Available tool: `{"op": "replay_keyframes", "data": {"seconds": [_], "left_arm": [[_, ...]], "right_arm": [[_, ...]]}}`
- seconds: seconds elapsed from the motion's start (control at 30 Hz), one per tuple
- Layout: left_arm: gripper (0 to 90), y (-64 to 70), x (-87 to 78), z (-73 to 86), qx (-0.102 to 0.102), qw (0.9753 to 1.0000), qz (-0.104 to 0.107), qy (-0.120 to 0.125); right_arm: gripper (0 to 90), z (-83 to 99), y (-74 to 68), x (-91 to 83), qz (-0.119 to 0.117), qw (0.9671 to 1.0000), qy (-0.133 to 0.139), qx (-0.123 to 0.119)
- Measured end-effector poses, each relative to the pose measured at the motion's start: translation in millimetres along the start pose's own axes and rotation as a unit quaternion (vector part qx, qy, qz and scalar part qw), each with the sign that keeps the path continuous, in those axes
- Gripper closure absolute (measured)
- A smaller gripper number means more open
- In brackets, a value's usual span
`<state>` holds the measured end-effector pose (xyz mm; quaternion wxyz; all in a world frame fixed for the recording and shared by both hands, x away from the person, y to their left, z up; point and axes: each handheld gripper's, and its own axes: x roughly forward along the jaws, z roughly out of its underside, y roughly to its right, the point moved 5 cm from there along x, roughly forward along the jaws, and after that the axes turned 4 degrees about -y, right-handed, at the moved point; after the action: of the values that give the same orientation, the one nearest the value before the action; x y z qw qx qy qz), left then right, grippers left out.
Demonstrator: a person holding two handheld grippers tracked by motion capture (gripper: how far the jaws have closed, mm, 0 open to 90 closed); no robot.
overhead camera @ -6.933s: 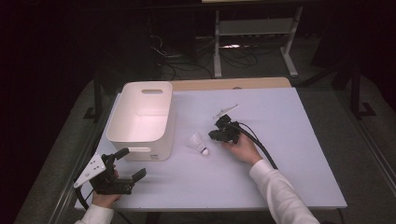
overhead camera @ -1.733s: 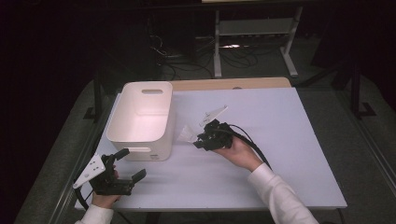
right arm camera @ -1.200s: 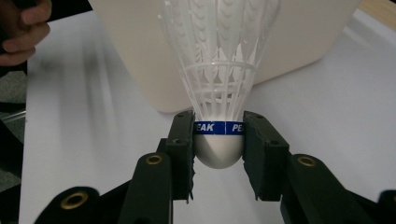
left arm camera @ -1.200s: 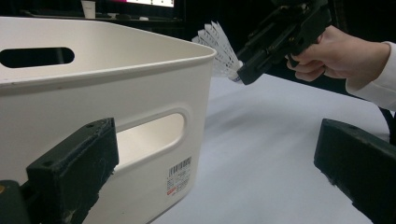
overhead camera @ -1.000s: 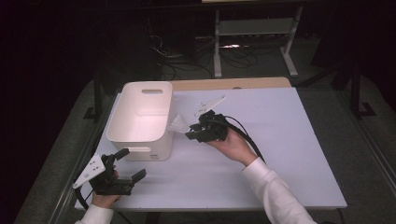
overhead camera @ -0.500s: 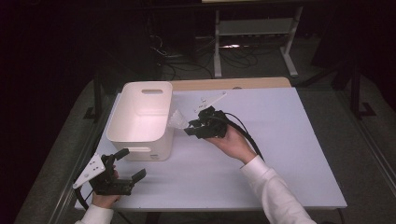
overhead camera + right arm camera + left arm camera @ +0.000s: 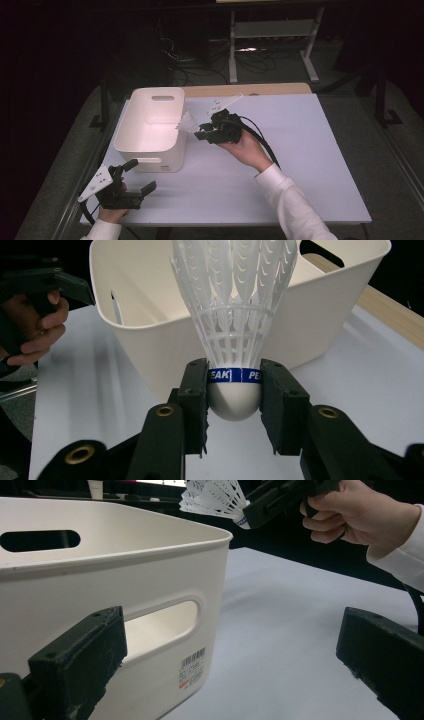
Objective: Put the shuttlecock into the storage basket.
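A white shuttlecock (image 7: 234,325) with a blue band is clamped by its cork between the jaws of my right gripper (image 7: 235,390). In the high view that gripper (image 7: 202,131) holds the shuttlecock (image 7: 189,122) in the air just over the right rim of the white bin (image 7: 150,150). The skirt points toward the bin. My left gripper (image 7: 135,177) rests open at the table's front left corner, just in front of the bin. Its own view looks at the bin's side wall (image 7: 100,605), with the shuttlecock (image 7: 215,497) high above the rim.
The white bin looks empty inside and has handle slots in its walls. A pale table top (image 7: 280,160) spreads to the right of the bin. A wooden strip (image 7: 250,89) runs along the table's far edge. Cables and a metal rack stand on the floor beyond.
My right gripper has picked the shuttlecock up from the table beside the bin, lifted it and carried it left to the bin's right rim. The left gripper has stayed still.
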<state>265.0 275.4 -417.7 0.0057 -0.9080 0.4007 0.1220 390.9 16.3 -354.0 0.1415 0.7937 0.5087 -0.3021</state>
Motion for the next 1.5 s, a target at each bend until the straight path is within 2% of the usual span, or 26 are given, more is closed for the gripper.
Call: {"op": "replay_keyframes", "data": {"seconds": [0.1,0.2,0.23,0.27,0.33,0.4,0.8,0.83,1.03,1.27,1.5], "left_arm": [[0.0,0.8,0.4,-0.4,-0.005,1.0,0.001,0.004],[0.0,1.3,0.8,-0.7,-0.009,0.9999,0.001,0.008],[0.0,1.3,0.9,-0.7,-0.009,0.9999,0.001,0.008],[0.0,0.0,-0.2,0.0,0.0,1.0,0.0,0.0],[0.0,0.1,-0.3,-0.1,-0.001,1.0,0.0,0.0],[0.0,0.1,-0.3,-0.1,-0.002,1.0,0.0,0.0],[0.0,0.1,0.0,0.0,-0.001,1.0,0.001,0.001],[0.0,0.1,0.0,-0.1,-0.001,1.0,0.001,0.001],[0.0,-0.5,0.1,0.3,0.003,1.0,0.002,-0.002],[0.0,-0.4,0.2,0.2,0.0,1.0,0.002,-0.001],[0.0,-0.3,0.2,0.2,0.001,1.0,0.002,-0.001]], "right_arm": [[64.1,-4.0,0.1,0.8,0.0,1.0,0.005,-0.005],[64.1,-9.2,-4.1,1.7,-0.009,0.9999,0.011,0.009],[64.1,-10.8,-4.5,2.4,-0.008,0.9999,0.013,0.007],[64.0,-12.4,-5.2,2.6,-0.009,0.9998,0.014,0.007],[64.1,-14.5,-3.8,3.3,-0.004,0.9999,0.011,-0.009],[64.1,-17.4,-4.7,4.1,-0.004,0.9999,0.011,-0.012],[64.1,-31.0,-8.1,4.7,-0.008,0.9998,0.006,-0.019],[64.1,-31.7,-7.2,5.0,-0.008,0.9997,0.004,-0.024],[64.1,-40.7,-9.2,5.8,-0.01,0.9997,0.002,-0.022],[64.1,-51.2,-13.3,12.2,-0.015,0.9992,-0.003,-0.036],[64.0,-57.5,-16.4,17.2,-0.022,0.9992,-0.006,-0.033]]}}
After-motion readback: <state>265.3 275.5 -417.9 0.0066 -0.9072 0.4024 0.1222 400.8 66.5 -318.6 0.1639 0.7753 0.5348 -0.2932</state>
